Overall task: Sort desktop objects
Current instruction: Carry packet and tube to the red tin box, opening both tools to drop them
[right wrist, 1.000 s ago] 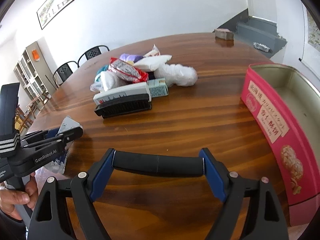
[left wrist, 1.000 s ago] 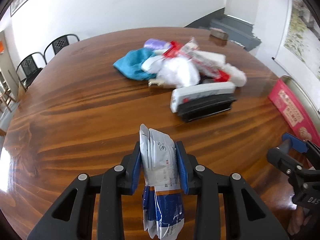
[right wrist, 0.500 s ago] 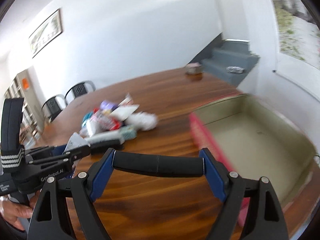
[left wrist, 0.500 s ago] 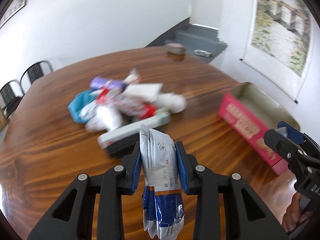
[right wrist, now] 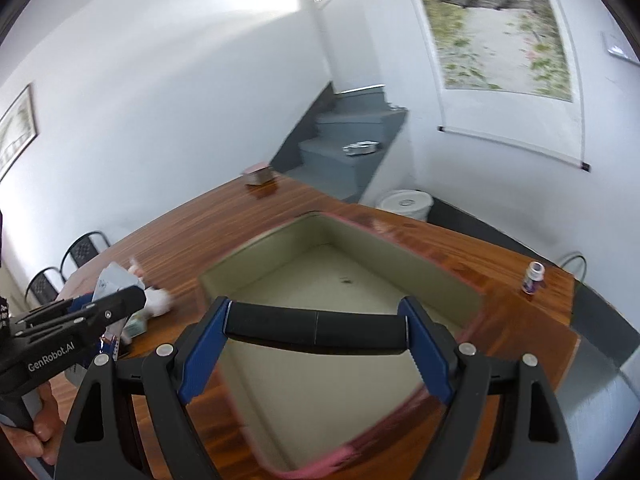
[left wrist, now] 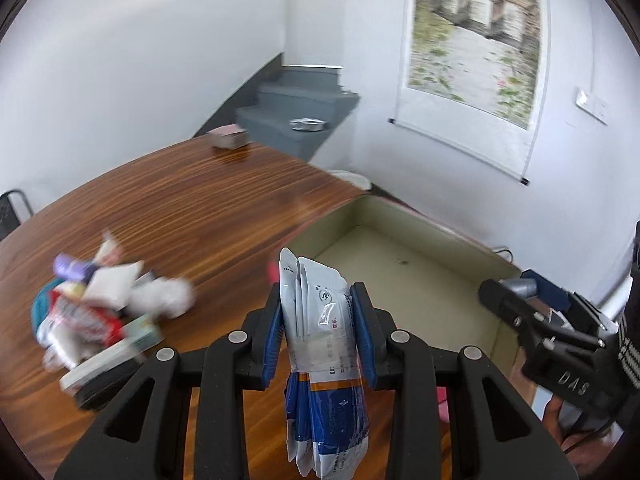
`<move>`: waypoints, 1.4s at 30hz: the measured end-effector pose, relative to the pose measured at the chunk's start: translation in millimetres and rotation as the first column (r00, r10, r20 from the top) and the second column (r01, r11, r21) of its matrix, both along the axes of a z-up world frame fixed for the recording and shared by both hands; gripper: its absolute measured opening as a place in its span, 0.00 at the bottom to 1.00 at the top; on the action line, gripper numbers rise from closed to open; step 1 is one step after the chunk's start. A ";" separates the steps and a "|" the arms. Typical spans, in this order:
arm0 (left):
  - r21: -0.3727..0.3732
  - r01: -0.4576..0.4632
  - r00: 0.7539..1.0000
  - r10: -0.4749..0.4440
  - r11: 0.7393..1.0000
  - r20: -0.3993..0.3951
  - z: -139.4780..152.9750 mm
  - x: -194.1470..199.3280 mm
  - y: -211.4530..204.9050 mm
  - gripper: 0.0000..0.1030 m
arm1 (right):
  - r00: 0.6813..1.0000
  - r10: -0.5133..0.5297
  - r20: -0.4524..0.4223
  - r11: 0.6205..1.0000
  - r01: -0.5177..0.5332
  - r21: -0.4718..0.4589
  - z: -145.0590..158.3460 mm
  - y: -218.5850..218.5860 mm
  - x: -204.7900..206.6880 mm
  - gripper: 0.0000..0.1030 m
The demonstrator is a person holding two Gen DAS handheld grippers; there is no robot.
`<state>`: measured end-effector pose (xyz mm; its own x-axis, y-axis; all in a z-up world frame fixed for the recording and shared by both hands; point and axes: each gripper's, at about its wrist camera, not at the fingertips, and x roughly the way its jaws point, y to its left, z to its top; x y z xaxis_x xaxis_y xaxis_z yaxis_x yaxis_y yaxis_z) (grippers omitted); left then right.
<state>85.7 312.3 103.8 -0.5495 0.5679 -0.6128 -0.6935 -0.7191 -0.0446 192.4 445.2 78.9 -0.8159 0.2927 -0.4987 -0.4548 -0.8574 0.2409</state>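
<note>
Gripping a sachet bundle [left wrist: 320, 320], the left gripper [left wrist: 319, 328] hangs beside the pink box [left wrist: 400, 276]. Right view: right gripper [right wrist: 316, 330] clamps a black bar [right wrist: 316, 326] above it (empty inside); next, probably releasing both inside.

We see white walls all around, and on the one at right hangs a long scroll painting [left wrist: 472, 36] of a stone building among green foliage, weighted by a dark-tipped rod at its foot. A grey staircase [right wrist: 352, 136] climbs in the corner, with a shiny foil tray [right wrist: 361, 148] resting on one of its steps. Below the stairs, beside the desk [left wrist: 192, 208], stands a white lidded bucket [right wrist: 406, 204]. Black metal chairs [right wrist: 66, 264] wait at the desk's far left edge. A framed picture [right wrist: 16, 132] hangs on the left wall, and a white switch plate [left wrist: 592, 105] sits to the right of the scroll.
</note>
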 end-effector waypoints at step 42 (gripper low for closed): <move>0.118 0.001 1.000 0.002 0.993 -0.031 27.9 -18.8 1.4 0.82 | 0.999 -0.034 0.015 0.999 0.034 -0.020 -0.7 -18.2 -6.0 0.88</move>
